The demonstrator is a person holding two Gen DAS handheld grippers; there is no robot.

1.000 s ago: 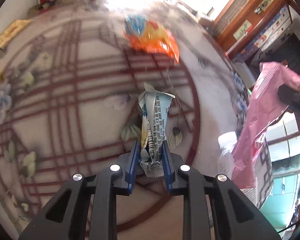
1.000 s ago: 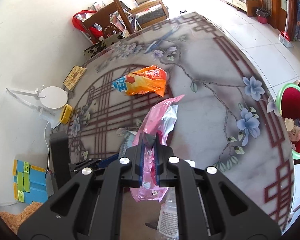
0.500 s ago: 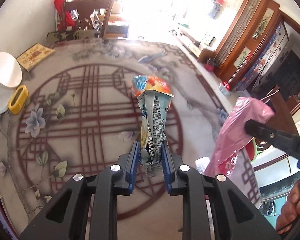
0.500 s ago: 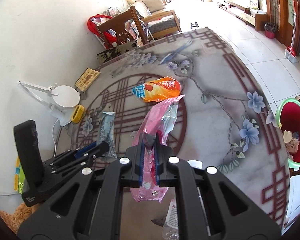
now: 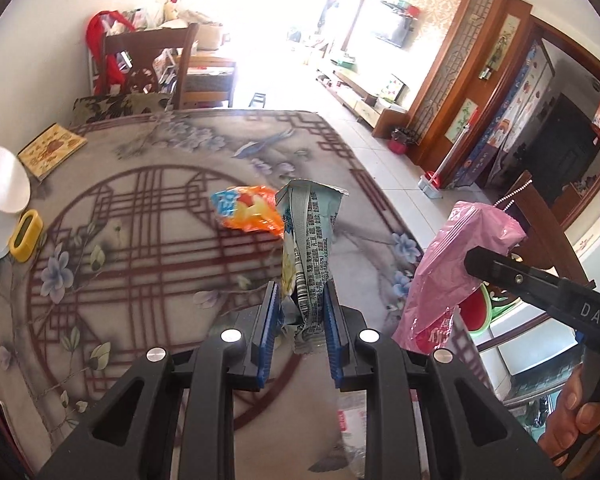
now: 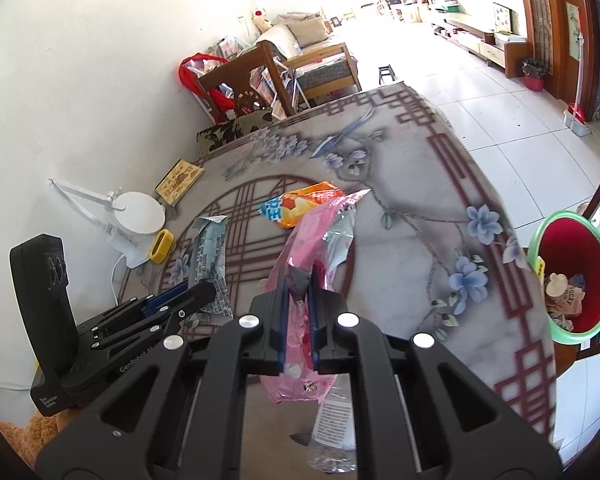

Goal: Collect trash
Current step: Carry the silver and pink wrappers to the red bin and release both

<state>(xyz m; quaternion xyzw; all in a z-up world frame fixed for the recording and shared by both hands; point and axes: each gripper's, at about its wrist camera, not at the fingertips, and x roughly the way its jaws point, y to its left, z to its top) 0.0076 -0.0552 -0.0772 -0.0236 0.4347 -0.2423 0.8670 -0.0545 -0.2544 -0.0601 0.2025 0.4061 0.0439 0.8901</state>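
**Both tools carry wrappers above the patterned counter**

Nearest the left wrist camera, the left tool (image 5: 299, 308) is clenched on a pale blue wrapper (image 5: 308, 240). The wrapper stands nearly upright, its long axis running up and away from the blue pads, crumpled bottom end between them and flared open end at the top. In the right wrist view the same wrapper (image 6: 210, 264) rises from the left tool (image 6: 188, 294) at the near left.

The right tool (image 6: 299, 316) is closed tight on a pink bag (image 6: 316, 256). The bag's long axis runs up and away along the fingers, leaning slightly right, its torn end pointing to the far side and its lower end hanging below the pads. From the left wrist view the pink bag (image 5: 448, 268) hangs at the right, pinched by the right tool (image 5: 472, 260).

Below the right tool a clear plastic bottle (image 6: 334, 420) lies on the near edge of the counter (image 6: 420, 208), which bears a dark red lattice and blue flower pattern. Further out on the counter lies an orange snack bag (image 6: 300, 208), its long axis roughly left to right. At the far left sit a yellow object (image 6: 162, 246), a white lamp base (image 6: 138, 214) and a small book (image 6: 179, 178).

Off the counter's right edge stands a green-rimmed red bin (image 6: 572, 276) with trash inside. Beyond are a wooden chair (image 6: 256, 88), a tiled floor and wooden cabinets.
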